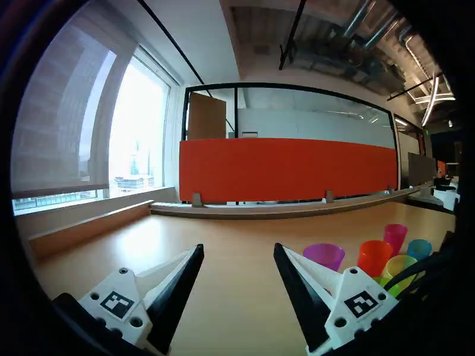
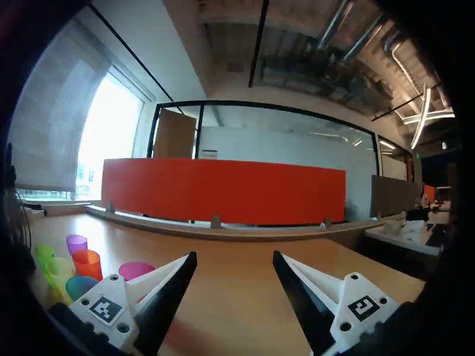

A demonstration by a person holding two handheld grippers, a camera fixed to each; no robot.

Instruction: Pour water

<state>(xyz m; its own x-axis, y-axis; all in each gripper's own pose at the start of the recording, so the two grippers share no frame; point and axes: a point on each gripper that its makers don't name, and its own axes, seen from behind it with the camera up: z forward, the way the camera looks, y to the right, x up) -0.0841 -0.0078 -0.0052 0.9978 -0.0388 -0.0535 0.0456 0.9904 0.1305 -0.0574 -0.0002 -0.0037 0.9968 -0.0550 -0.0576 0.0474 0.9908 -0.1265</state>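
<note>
While both grippers hover low over the wooden table (image 1: pixel 237 296), each one has its jaws spread wide and holds nothing: between the black fingers of the left gripper (image 1: pixel 237 248) there is bare table top, and it is the same for the right gripper (image 2: pixel 234 255). In the left gripper view, just beside the right finger, stands a purple cup (image 1: pixel 323 255). A little farther stand an orange cup (image 1: pixel 374 256) and a yellow-green cup (image 1: pixel 399 267), which is partly hidden by dark cables (image 1: pixel 418 274). Behind them are a blue cup (image 1: pixel 419 248) and a pink cup (image 1: pixel 395 234). All of them are upright, close together, with the open mouth up; I cannot tell if any has water in it. In the right gripper view the same group stands to the left of that gripper, one cup partly behind its left finger, so the cups are on the table between the two grippers, well short of the far edge. Along this far edge runs a low orange partition (image 1: pixel 288 169), with a glass wall behind it. At the left side is a bright window (image 1: pixel 136 142) with a blind half down, and metal pipes (image 2: pixel 350 35) run under the ceiling.
</note>
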